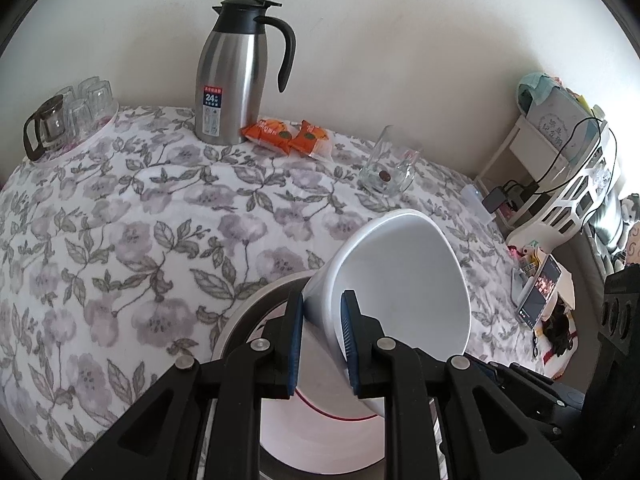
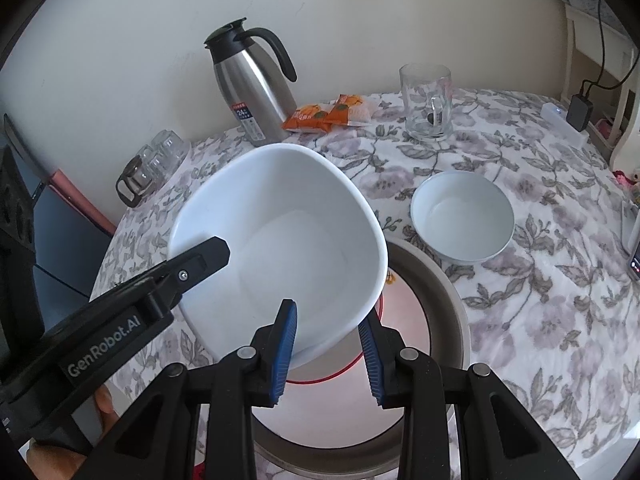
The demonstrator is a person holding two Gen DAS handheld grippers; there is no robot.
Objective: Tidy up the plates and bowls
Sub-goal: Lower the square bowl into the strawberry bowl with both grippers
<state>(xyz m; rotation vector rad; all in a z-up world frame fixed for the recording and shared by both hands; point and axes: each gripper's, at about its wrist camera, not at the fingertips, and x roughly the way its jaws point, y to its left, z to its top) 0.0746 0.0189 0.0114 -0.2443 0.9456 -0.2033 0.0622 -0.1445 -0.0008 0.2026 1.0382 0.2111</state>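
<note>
Left tool (image 1: 320,344) pinches the big white bowl's (image 2: 280,236) rim, holding it tilted above the stacked plates (image 2: 424,344). Right tool (image 2: 328,356) straddles the rim, gapped. Small bowl (image 2: 462,216) waits on the bench (image 2: 540,280), unstacked.

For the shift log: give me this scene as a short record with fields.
held item: large white bowl, tilted, lifted above the plates
left gripper: fingers clamped on the bowl's rim
right gripper: fingers straddle the bowl's near rim; contact unclear
below bowl: red-rimmed plate on a beige plate
second bowl: small white bowl, upright on the floral tablecloth
background: steel thermos, glass mug
</note>
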